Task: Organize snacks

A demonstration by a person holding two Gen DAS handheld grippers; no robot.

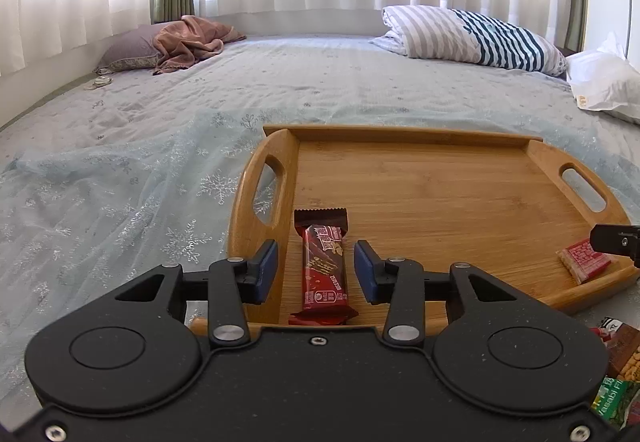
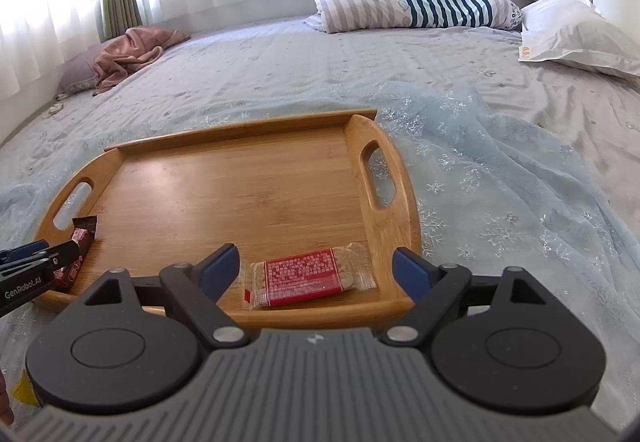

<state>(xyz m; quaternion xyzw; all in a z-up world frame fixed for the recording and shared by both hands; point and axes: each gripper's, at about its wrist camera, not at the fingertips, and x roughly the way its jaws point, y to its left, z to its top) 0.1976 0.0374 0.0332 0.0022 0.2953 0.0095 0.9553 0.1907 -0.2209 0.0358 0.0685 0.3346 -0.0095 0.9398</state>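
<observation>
Nearest on the left, the left hand-held gripper has its jaws apart, one on each side of the red bar and not touching it. That bar lies flat in the tray, close by the left handle. It looks let go there on purpose, to start a tidy row. On the right, the right hand-held gripper is wide apart around the red-and-clear pack. This pack rests near the tray's front right corner. Both snacks sit well apart. More snacks wait on the bed outside the tray.
</observation>
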